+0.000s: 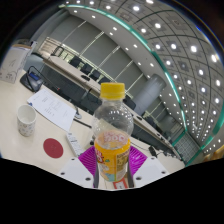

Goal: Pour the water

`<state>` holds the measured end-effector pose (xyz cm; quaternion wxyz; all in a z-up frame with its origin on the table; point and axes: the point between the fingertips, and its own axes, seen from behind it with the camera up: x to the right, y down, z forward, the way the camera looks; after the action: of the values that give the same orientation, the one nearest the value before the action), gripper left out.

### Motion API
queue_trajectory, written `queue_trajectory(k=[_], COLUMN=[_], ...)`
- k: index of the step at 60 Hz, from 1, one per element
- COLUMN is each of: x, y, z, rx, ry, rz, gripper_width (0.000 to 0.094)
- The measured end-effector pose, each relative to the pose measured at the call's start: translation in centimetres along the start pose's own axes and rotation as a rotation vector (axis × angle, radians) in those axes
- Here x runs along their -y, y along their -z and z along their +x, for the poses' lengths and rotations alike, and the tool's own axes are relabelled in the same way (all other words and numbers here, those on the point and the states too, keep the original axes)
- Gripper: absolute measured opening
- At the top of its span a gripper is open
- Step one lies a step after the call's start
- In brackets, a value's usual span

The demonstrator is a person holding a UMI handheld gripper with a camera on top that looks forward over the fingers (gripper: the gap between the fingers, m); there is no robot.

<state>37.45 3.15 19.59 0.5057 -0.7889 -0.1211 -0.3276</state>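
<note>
One bottle [113, 135] with a yellow cap stands upright between the two fingers of the tool [113, 160], whose purple pads [88, 158] clench its lower body. One cup [27, 120] stands on the tabletop [30, 150] off to the left, near a red disc [53, 148] and one sheet of paper [52, 105]. The bottle's base is hidden.

**Count on the counter**

One bottle [113, 135] with a yellow cap, one white cup [27, 120], one red coaster [53, 149], one sheet of paper [51, 106], and one counter [18, 150] under them. Two fingers [88, 158] beside the bottle.
</note>
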Motion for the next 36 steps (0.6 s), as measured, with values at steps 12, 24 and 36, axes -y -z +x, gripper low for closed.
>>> queue_trajectory(k=[12, 24, 36], x=[9.5, 13.9, 14.2], y=[-1.2, -2.1, -3.8], z=[-2.9, -8.9, -12.8], rx=[-0.16, -0.266, -0.323], ry=[0.5, 1.039, 1.397], rz=[0.083, 0.188, 0.236], gripper_width=[0.0393, 0.0393, 0.0394])
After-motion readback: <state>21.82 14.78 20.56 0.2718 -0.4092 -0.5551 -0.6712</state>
